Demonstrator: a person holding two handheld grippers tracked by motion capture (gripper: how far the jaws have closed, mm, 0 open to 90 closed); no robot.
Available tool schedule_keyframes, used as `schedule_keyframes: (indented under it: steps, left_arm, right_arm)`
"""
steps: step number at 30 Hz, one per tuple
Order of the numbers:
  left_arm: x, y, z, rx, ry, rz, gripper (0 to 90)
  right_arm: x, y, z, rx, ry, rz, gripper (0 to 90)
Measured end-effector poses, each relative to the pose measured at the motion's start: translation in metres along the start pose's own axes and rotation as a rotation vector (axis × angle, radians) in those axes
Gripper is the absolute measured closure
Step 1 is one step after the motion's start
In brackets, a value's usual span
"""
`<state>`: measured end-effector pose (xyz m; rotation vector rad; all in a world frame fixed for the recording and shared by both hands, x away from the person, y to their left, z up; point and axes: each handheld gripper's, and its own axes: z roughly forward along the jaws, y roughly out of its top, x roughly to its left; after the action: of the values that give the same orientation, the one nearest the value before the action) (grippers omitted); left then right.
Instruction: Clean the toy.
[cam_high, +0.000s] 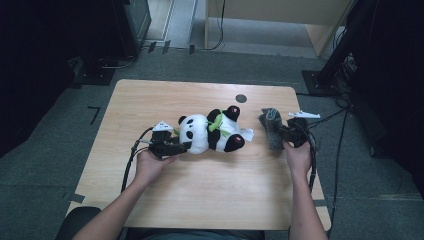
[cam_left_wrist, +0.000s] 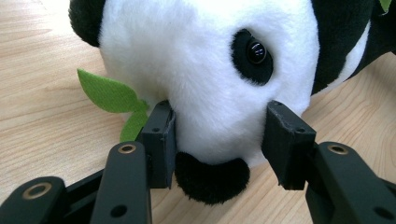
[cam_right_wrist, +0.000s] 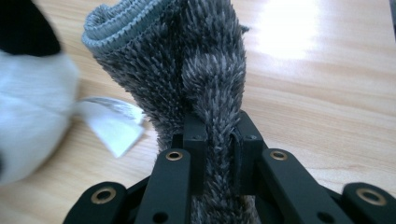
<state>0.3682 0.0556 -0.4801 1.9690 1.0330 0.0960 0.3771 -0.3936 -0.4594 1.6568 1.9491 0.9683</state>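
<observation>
panda toy (cam_high: 210, 132) and grey cloth (cam_high: 270, 127) on the worktop (cam_high: 210, 195)

high view: toy mid-frame, cloth right of it. left gripper view: left tongs (cam_left_wrist: 219, 140) clamp the toy's head. right gripper view: right tongs (cam_right_wrist: 218, 140) pinch the cloth, centre frame.

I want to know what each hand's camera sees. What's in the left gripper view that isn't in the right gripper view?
Left gripper view: the panda's head squeezed between the left gripper, a shiny black eye and green leaves. Right gripper view: a fuzzy grey cloth pinched in the right gripper, and a white tag. Both: the wooden table and some panda fur.
</observation>
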Motion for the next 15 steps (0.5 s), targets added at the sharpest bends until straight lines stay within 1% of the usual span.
schedule_keyframes:
  steps: [1,2,7,9,11,14,15]
  left_arm:
    - [0.0,0.0,0.0,0.0,-0.001,0.0,49.6]
    - [0.0,0.0,0.0,-0.001,-0.001,0.0,49.4]
    - [0.001,0.0,0.0,-0.003,-0.003,0.0,49.2]
    - [0.001,0.0,0.0,-0.004,-0.003,0.0,48.7]
    - [0.001,-0.001,0.0,-0.004,-0.002,0.004,48.5]
    - [0.001,-0.001,0.0,-0.003,-0.002,0.004,48.2]
    - [0.001,-0.001,0.0,-0.003,-0.002,0.004,48.1]
  right_arm:
    - [-0.002,-0.001,0.006,0.015,-0.014,0.005,79.8]
    - [-0.003,-0.002,0.012,0.026,-0.022,-0.001,79.8]
    - [-0.007,-0.006,0.031,0.049,-0.027,0.017,79.2]
    - [-0.009,-0.008,0.042,0.075,-0.036,0.02,77.3]
    - [-0.009,-0.009,0.045,0.077,-0.04,0.017,76.5]
    - [-0.01,-0.01,0.046,0.071,-0.032,0.021,74.0]
    - [-0.012,-0.01,0.044,0.066,-0.02,0.037,69.7]
